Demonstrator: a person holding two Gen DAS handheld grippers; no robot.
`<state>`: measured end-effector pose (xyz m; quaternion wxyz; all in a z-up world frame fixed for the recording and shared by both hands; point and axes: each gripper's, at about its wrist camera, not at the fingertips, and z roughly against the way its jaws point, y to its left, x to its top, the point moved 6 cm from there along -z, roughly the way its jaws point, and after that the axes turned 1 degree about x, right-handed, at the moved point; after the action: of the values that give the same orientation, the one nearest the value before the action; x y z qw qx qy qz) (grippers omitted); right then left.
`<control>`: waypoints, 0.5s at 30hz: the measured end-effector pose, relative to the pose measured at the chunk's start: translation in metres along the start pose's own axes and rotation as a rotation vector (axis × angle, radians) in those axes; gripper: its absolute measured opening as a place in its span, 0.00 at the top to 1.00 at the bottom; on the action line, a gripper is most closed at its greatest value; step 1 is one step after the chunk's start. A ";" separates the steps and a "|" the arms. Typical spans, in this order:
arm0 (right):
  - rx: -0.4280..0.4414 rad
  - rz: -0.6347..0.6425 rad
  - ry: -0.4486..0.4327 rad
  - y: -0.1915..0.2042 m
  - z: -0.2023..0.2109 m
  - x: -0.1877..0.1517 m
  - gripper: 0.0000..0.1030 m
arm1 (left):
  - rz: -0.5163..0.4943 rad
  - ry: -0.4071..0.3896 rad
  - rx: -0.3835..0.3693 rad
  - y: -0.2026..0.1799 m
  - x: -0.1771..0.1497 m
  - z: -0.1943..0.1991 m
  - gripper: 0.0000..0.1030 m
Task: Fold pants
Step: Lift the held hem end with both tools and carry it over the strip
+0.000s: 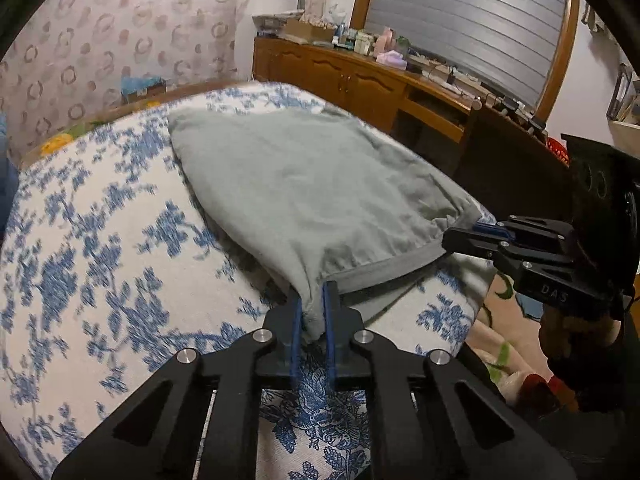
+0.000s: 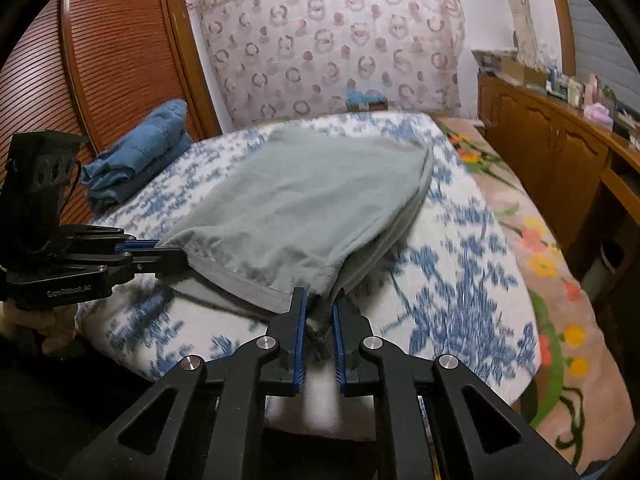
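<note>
The grey pants (image 1: 304, 192) lie folded over on the bed, and both near corners are lifted. My left gripper (image 1: 312, 304) is shut on the near left corner of the pants. My right gripper (image 2: 320, 308) is shut on the near right corner of the pants (image 2: 304, 200). The right gripper also shows in the left wrist view (image 1: 460, 236) at the hem's right end. The left gripper also shows in the right wrist view (image 2: 168, 250) at the hem's left end. The hem hangs stretched between the two grippers, just above the bedspread.
The bed has a blue and white floral spread (image 1: 100, 260). A pile of folded blue jeans (image 2: 136, 156) sits at the bed's far left. A wooden dresser (image 1: 360, 80) with clutter stands along the right. A floral blanket (image 2: 552, 272) lies on the bed's right side.
</note>
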<state>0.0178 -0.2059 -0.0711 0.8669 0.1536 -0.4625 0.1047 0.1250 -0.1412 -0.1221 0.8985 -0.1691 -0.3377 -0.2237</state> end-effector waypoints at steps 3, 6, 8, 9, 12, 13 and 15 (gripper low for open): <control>0.009 0.013 -0.038 0.005 0.008 0.013 0.89 | -0.006 -0.038 0.008 0.001 0.009 0.014 0.90; 0.017 0.024 -0.073 0.010 0.016 0.027 0.89 | -0.015 -0.079 0.018 0.001 0.018 0.030 0.91; 0.028 0.036 -0.098 0.014 0.023 0.036 0.89 | -0.016 -0.111 0.022 0.002 0.026 0.043 0.91; 0.030 0.043 -0.111 0.016 0.028 0.041 0.89 | -0.016 -0.127 0.022 0.003 0.029 0.049 0.91; 0.040 0.069 -0.155 0.024 0.042 0.055 0.89 | -0.021 -0.178 0.029 0.004 0.042 0.071 0.91; 0.044 0.079 -0.171 0.028 0.047 0.061 0.89 | -0.026 -0.201 0.034 0.004 0.048 0.081 0.91; 0.047 0.100 -0.200 0.034 0.056 0.069 0.89 | -0.033 -0.234 0.043 0.003 0.056 0.094 0.91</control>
<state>0.0020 -0.1920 0.0215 0.8063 0.1603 -0.5512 0.1427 0.1144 -0.1118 -0.0168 0.8526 -0.1692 -0.4476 -0.2098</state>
